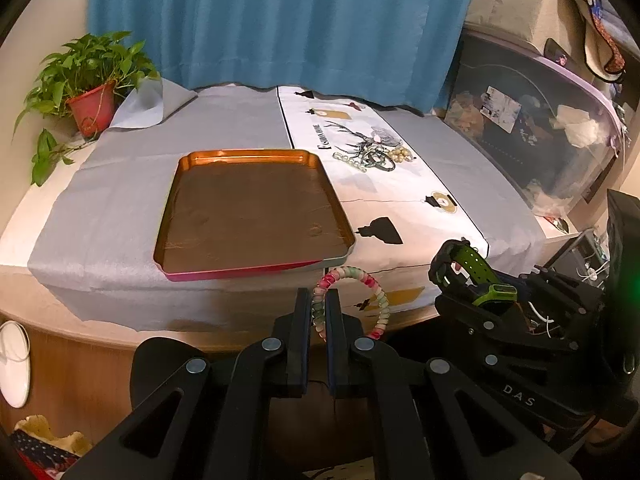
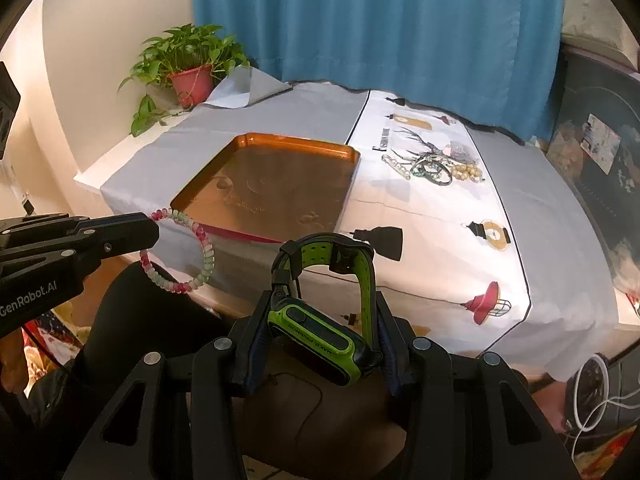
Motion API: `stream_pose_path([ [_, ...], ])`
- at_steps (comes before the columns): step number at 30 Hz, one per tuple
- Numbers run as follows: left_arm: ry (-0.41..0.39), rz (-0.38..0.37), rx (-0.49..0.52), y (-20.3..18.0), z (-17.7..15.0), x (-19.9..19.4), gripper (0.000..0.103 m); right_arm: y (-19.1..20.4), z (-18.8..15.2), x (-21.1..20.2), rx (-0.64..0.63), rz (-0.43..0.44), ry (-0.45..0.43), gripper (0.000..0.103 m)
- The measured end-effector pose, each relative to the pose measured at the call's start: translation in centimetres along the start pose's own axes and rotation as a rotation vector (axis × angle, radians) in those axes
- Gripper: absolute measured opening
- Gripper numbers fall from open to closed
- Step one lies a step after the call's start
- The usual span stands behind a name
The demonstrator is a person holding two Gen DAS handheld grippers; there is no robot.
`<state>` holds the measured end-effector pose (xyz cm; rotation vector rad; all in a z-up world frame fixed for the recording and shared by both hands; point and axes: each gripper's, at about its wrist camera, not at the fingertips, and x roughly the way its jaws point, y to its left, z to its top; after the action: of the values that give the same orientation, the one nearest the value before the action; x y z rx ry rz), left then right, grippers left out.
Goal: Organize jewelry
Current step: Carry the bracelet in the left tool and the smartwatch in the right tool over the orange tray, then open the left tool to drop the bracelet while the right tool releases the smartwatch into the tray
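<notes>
Bracelet (image 1: 352, 300) pinched tight in the left hand-held gripper (image 1: 319, 312) — watch (image 2: 320, 312) clamped in the half-spread right hand-held gripper (image 2: 320, 320), both near the bench (image 1: 120, 208) tray (image 1: 252, 216).

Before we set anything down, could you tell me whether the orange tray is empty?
Empty: the tray shows only bare brown floor in both views; the bracelet and watch are held off it.

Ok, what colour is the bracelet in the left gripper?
Pink, white and pale green bracelet; clearest in the right wrist view.
</notes>
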<state>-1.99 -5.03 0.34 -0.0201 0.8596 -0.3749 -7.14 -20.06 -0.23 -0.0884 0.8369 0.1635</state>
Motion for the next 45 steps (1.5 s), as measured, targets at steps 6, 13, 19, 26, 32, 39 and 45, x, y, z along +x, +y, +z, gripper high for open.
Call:
stream_pose_path([
  [6,0.009,0.005,-0.006,0.6,0.3,0.8,0.005,0.1,0.3,1.2,-0.003,0.000,0.026,0.047],
  [13,0.010,0.034,-0.012,2.2,1.1,2.0,0.005,0.5,1.3,3.3,-0.013,-0.002,0.051,0.047],
  [19,0.004,0.059,-0.030,4.5,2.7,3.3,0.005,1.0,3.6,5.7,-0.021,0.006,0.055,0.047],
  [26,-0.012,0.082,-0.036,6.4,5.0,5.5,0.005,2.1,6.5,9.2,-0.033,0.031,0.050,0.047],
  [32,0.003,0.095,-0.036,7.9,6.3,8.1,0.005,2.7,8.1,12.6,-0.038,0.044,0.071,0.047],
  [39,0.038,0.104,-0.051,9.6,7.2,11.3,0.005,2.7,9.4,16.3,-0.038,0.031,0.101,0.047],
  [45,0.053,0.118,-0.058,10.7,7.8,13.4,0.005,2.7,10.4,18.7,-0.055,0.012,0.114,0.047],
])
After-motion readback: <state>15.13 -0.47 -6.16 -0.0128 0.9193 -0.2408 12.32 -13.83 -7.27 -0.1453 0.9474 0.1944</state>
